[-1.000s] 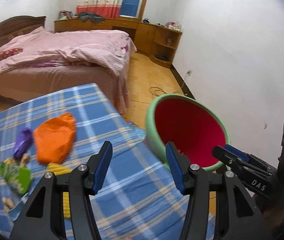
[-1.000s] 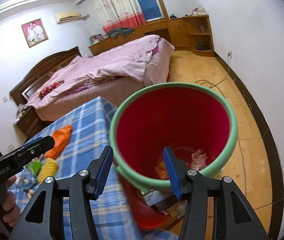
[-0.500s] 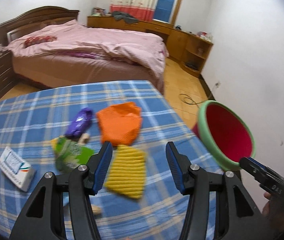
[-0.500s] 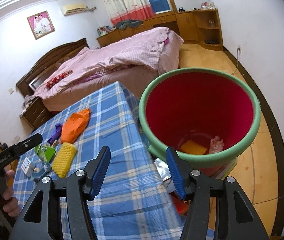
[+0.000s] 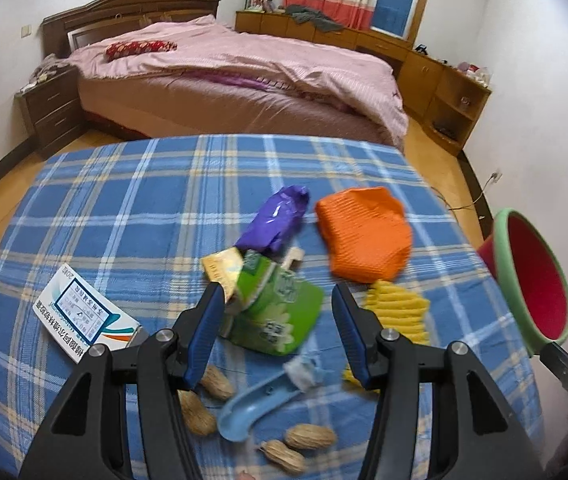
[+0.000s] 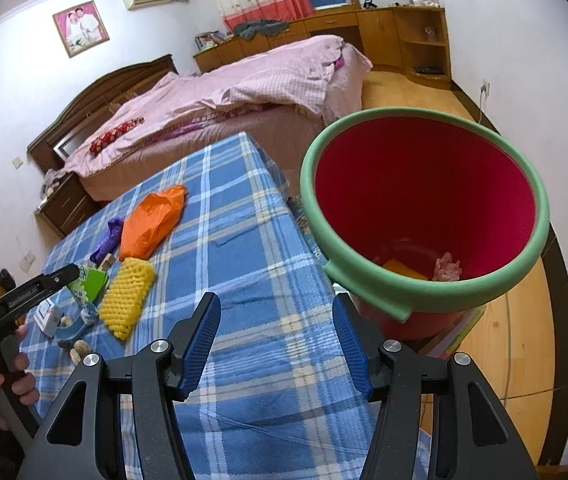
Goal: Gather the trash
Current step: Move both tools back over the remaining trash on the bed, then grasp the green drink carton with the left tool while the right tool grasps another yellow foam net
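Observation:
My left gripper (image 5: 278, 320) is open and empty, just above a green wrapper (image 5: 276, 308) on the blue checked tablecloth (image 5: 132, 208). Around it lie a purple wrapper (image 5: 274, 220), an orange bag (image 5: 364, 236), a yellow foam net (image 5: 398, 310), a white card box (image 5: 80, 316), a blue scoop (image 5: 256, 404) and several peanuts (image 5: 310, 436). My right gripper (image 6: 276, 336) is open and empty over the table's right part, beside the red bin with a green rim (image 6: 424, 208), which holds some trash. The left gripper also shows in the right wrist view (image 6: 44, 280).
A bed with pink bedding (image 5: 244, 64) stands behind the table. A wooden nightstand (image 5: 50, 108) is at the left, wooden cabinets (image 5: 440, 92) along the far wall. The bin (image 5: 532, 272) stands off the table's right edge on the wooden floor (image 6: 524, 340).
My left gripper has swung left from the bin to the trash pile and now sits over the green wrapper. My right gripper has drawn back from the bin toward the table.

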`<state>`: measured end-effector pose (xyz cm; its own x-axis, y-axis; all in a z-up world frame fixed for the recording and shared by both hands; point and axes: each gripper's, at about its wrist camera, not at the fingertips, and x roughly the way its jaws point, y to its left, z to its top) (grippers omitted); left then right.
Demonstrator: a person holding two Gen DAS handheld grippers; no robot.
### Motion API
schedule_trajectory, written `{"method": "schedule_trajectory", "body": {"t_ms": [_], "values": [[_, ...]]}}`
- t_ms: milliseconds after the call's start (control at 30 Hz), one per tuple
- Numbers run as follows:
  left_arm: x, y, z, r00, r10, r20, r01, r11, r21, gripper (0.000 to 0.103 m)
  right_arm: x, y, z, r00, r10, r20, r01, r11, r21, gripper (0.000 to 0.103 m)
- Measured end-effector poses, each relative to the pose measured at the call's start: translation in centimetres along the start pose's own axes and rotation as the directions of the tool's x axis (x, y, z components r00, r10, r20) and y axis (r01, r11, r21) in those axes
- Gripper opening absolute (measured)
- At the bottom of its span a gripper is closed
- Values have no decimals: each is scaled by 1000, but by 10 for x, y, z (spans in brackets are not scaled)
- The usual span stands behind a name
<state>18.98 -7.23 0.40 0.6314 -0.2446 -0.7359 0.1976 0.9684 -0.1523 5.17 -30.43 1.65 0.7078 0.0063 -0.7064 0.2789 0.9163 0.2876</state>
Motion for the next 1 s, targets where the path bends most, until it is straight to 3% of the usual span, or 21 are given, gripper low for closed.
{"method": "schedule_trajectory", "body": {"t_ms": [200, 333, 500, 633, 1000], "values": [[17, 12, -3, 999, 23, -35, -24, 999, -31, 56, 9, 5, -1, 1000, -5, -22, 4, 1000, -13, 60], [26, 16, -6, 998, -2, -62, -2, 998, -58, 56, 14, 9, -2, 999, -2, -34, 1, 1000, -22, 60], [26, 14, -7, 999, -10, -51, 7, 998, -58, 55, 20, 14, -2, 999, 3, -49, -5, 1000, -30, 60], [18, 14, -7, 999, -37, -27, 36, 998, -55, 40, 21, 17, -2, 998, 9, -55, -11, 999, -38, 60], [-14, 14, -12, 996, -86, 33, 88, 995, -51, 37, 21, 39, -1, 998, 37, -53, -41, 996, -78, 60]]}}
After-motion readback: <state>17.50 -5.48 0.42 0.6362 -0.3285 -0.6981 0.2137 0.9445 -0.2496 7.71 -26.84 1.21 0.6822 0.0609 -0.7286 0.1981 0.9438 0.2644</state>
